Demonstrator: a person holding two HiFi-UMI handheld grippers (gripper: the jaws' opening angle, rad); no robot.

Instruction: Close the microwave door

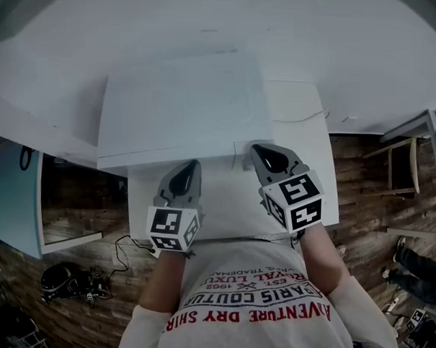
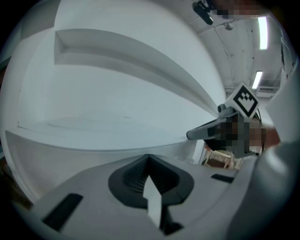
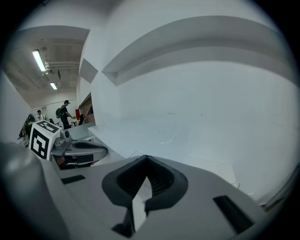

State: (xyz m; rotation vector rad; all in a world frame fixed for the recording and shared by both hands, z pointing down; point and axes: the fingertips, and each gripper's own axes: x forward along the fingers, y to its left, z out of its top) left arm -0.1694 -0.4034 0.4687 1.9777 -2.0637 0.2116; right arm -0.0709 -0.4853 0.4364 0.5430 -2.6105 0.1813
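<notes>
**Pinched shut, left claw (image 2: 148, 155) and right claw (image 3: 146, 156) hover at the front edge of the white box-shaped microwave (image 1: 185, 107)**

Each of my two pairs of jaws is pressed together to a point, with nothing held between them. The microwave door (image 1: 139, 162) is on the side facing me. From the head view it shows only as a thin white strip lying along the front of the box. My left claw points at that strip. My right claw, a little further forward, reaches the stepped right front corner. Whether either tip touches I cannot tell. Each claw carries its white cube with black square markers (image 1: 174, 229).

The microwave stands on a white table (image 1: 297, 97), whose bare top stretches to its right. Behind it rises a white wall (image 1: 339, 45) with a long recessed ledge (image 2: 93, 49). My white shirt with red and dark lettering (image 1: 260, 280) fills the bottom of the head view.

On the brown wooden floor (image 1: 361, 190) to the left are a black cable (image 1: 125, 241) and a dark clump of gear (image 1: 65, 280). Above them is a pale blue panel with a black ring (image 1: 13, 204), beside a dark pane. Far off in the right gripper view, a person with a backpack (image 3: 63, 112) stands under ceiling strip lights (image 3: 38, 60).
</notes>
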